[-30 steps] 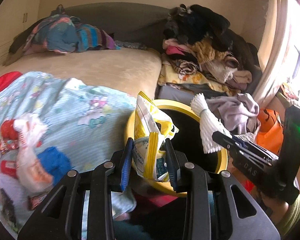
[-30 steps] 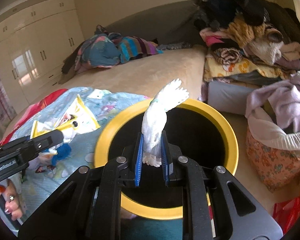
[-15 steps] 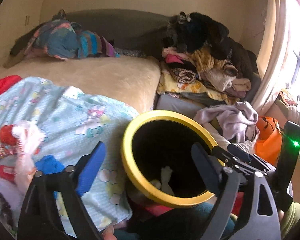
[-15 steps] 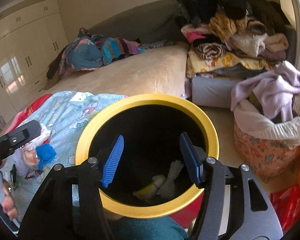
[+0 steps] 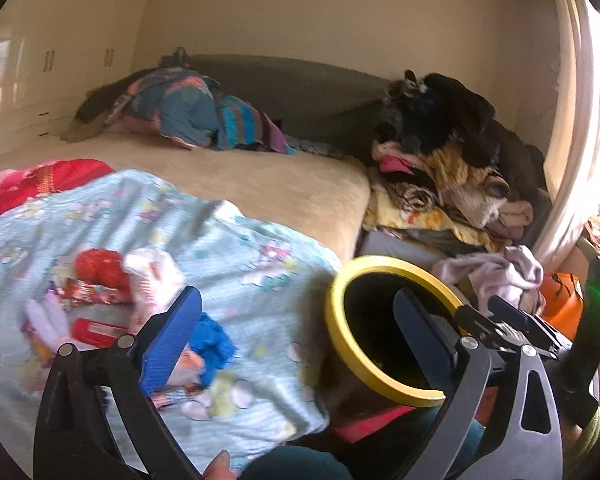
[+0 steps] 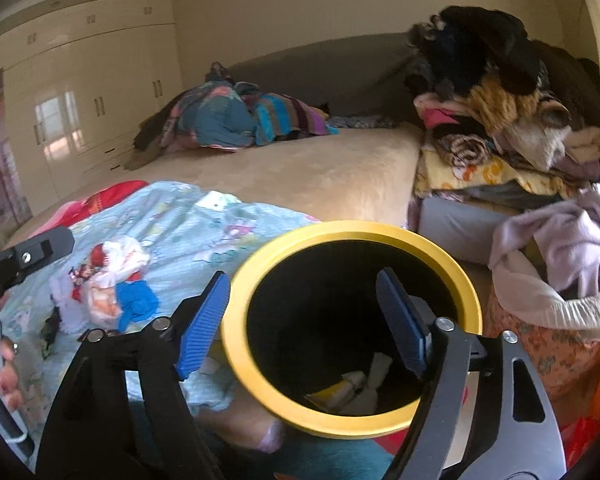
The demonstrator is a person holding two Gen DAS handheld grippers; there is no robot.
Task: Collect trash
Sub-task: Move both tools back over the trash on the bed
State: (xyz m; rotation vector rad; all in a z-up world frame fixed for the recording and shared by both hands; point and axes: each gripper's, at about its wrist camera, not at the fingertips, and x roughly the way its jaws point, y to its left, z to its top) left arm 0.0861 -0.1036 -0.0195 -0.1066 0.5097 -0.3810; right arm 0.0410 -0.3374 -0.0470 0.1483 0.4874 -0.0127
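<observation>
Both pairs of blue-padded fingers are standing spread wide, gripping nothing. Left gripper (image 5: 296,332) is hanging over the edge of the bed, one finger above the trash pile (image 5: 112,300) and the other above the bin (image 5: 342,344). Right gripper (image 6: 304,320) is sitting over the bin (image 6: 466,296), one finger outside its yellow rim and the other over its black mouth.

Inside the bin, a yellow packet (image 6: 334,392) and a white scrap (image 6: 374,376) are lying together at the bottom. More trash is lying on the light blue cartoon-print blanket (image 5: 228,248), just beside the bin: a crumpled white bag (image 6: 120,256), red wrappers (image 5: 100,268) and a blue scrap (image 6: 138,302). Motion blur is smearing the left view, so no writing on the wrappers can be read there; in the right view they are too small to tell.

Beyond the blanket, a beige bed (image 6: 320,168) is carrying a bundle of striped clothes (image 6: 236,116) near the grey headboard. A tall heap of clothing (image 6: 492,80) is standing beside the bed, and a floral basket (image 6: 548,360) draped with lilac cloth is sitting near the bin. Cream wardrobes (image 6: 80,92) are lining the far wall.
</observation>
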